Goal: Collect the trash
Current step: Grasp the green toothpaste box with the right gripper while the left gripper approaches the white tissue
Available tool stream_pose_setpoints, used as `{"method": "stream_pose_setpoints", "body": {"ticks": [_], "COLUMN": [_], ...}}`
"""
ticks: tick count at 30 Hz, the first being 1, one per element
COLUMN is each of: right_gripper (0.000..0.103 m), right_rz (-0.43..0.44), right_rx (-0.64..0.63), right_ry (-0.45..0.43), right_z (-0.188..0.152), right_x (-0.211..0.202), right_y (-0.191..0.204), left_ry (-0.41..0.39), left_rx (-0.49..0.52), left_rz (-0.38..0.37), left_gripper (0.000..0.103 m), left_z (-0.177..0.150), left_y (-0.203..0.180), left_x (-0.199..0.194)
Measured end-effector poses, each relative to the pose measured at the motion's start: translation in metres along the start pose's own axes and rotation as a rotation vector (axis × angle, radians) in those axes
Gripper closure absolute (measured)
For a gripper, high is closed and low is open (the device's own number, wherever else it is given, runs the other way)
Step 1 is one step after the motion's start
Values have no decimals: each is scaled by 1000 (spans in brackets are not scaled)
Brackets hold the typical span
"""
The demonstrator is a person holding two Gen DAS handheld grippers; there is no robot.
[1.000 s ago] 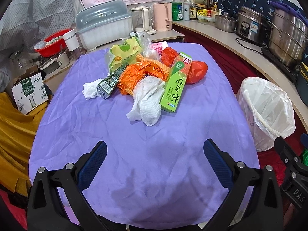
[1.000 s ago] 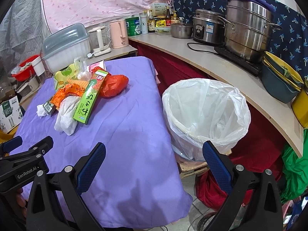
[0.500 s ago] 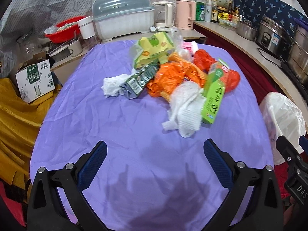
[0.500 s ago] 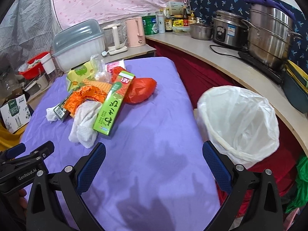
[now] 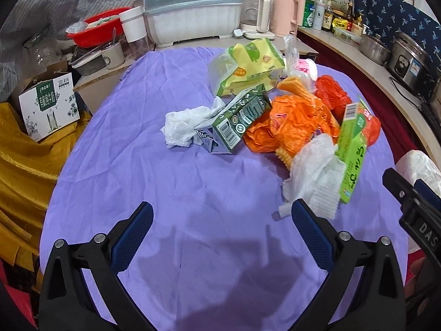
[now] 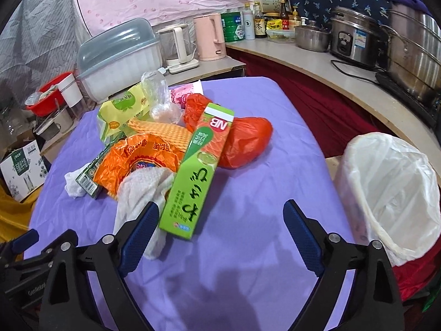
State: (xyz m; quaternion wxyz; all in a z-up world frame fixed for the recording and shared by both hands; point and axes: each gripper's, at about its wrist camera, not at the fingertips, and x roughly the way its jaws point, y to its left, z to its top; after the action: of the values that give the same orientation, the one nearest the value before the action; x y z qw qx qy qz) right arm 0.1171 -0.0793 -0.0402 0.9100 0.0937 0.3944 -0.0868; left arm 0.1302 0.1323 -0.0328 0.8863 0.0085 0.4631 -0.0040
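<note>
A pile of trash lies on the purple tablecloth (image 5: 137,165). In it are a long green box (image 6: 195,176), a white paper towel (image 6: 140,193), an orange wrapper (image 6: 137,154), a red plastic bag (image 6: 242,140), a dark green carton (image 5: 237,118), a crumpled tissue (image 5: 182,127) and a yellow-green bag (image 5: 248,66). My right gripper (image 6: 222,212) is closing slowly. The green box's near end lies just inside its left finger, untouched by the pads. My left gripper (image 5: 222,215) hangs open over bare cloth, short of the pile. The white-lined trash bin (image 6: 391,193) stands right of the table.
Behind the table stand a white dish box with a grey lid (image 5: 193,11), two kettles (image 6: 209,38) and a red basin (image 5: 96,27). Steel pots (image 6: 355,38) line the curved counter at right. A cardboard box (image 5: 49,104) and yellow cloth (image 5: 24,171) sit at left.
Both grippers have moved closer to the trash pile, which now looks larger and nearer. The bin has slid toward the right edge of both views. The right jaws have narrowed slightly.
</note>
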Motion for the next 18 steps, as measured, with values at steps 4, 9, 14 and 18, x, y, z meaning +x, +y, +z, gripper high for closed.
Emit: {"method": "stream_pose_setpoints", "body": {"ticks": [4,9,14,18], "right_gripper": [18,26,40,56], "right_rz": [4,6,47,89], "right_rx": [-3,9,60,84], "right_ry": [6,30,81,107], "right_z": [11,21,23,21], "right_x": [22,48,73,84], "right_y": [9,14,12,13], "left_ry": [21,35,54,79], "left_rx": [-16,-18,-32,-58], "left_rz": [-5,-25,-43,-74], "left_gripper": [7,7,7,7], "left_z": [8,17,23,24], "left_y": [5,4,4,9], "left_x": [16,29,41,49]}}
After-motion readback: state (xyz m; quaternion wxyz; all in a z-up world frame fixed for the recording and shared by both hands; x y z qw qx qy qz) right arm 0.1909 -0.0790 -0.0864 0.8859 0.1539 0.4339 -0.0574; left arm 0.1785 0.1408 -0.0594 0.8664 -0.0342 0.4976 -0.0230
